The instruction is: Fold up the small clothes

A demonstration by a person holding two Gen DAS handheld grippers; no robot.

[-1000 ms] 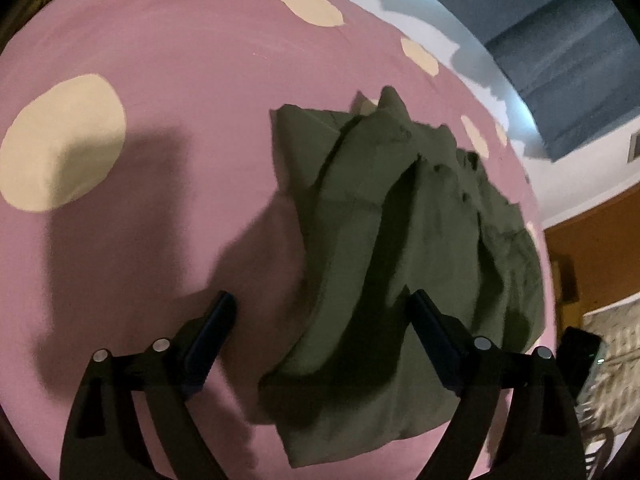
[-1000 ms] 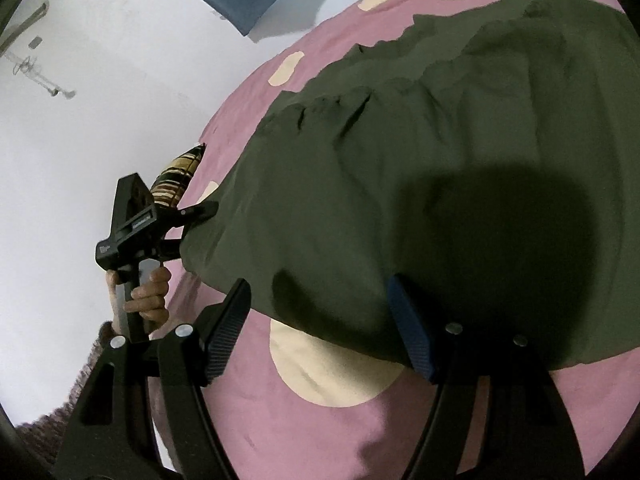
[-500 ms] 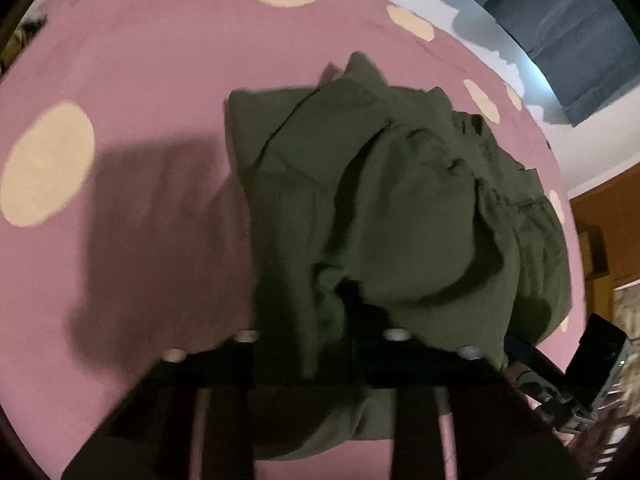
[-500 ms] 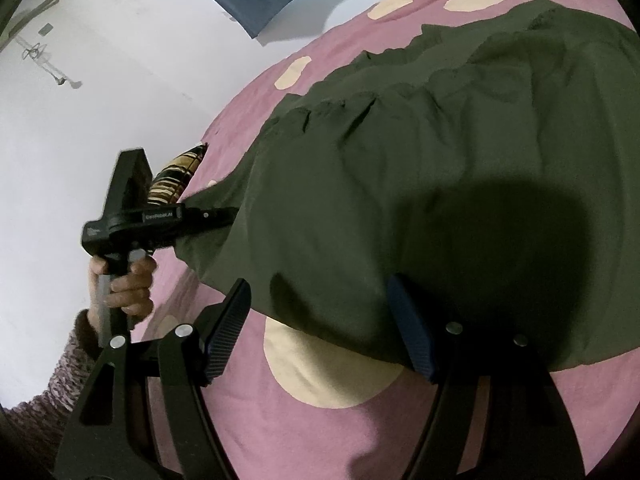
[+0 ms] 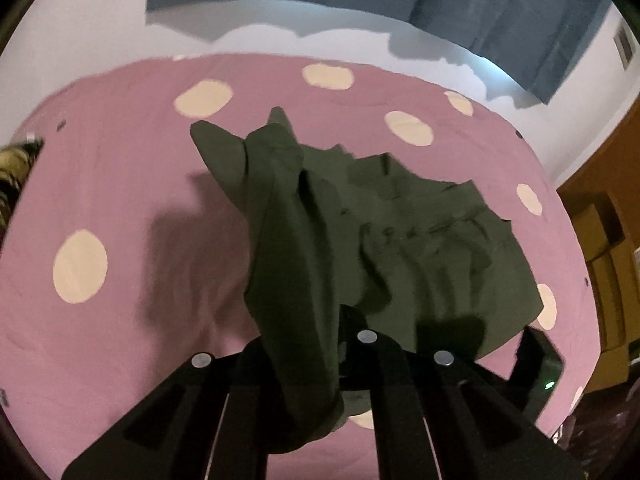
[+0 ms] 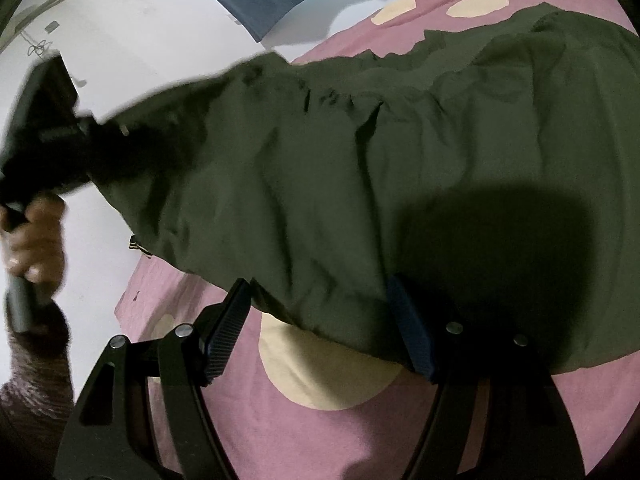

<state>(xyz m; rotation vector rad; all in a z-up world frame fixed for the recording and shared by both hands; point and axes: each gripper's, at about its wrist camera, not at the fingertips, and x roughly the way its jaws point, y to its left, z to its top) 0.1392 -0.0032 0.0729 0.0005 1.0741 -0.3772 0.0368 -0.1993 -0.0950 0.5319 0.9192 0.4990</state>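
The olive garment (image 5: 420, 240) lies on a bed with a pink sheet (image 5: 140, 140) marked by cream dots (image 5: 80, 266); most of it is spread over the middle and right of the sheet, rumpled, with a gathered band running across it. Its near left corner is raised off the sheet: the left gripper (image 5: 316, 344) has just been closing, and its jaws now stand pressed together on a fold of the cloth, which hangs down between the black arms in the left wrist view and bunches below them. In the right wrist view the same gripper (image 6: 86, 132) shows at the far left, blurred, with the garment (image 6: 360, 184) pulled out toward it in a taut sloping sheet; a hand (image 6: 34, 236) in a knitted sleeve (image 6: 32, 368) grips its handle. The right gripper (image 6: 320, 320) sits low over the near hem, its jaws spread wide. The hem lies between them; whether the blue pads (image 6: 412, 332) touch the cloth I cannot tell, but they do not pinch it. A large cream dot (image 6: 320, 376) shows just under that hem, and a dark round shadow falls on the cloth above the right jaw. Behind the bed are a white wall (image 5: 80, 32) and a blue curtain (image 5: 500, 12); a striped item (image 5: 12, 172) lies at the sheet's left edge, and brown wood furniture (image 5: 600, 248) stands on the right.
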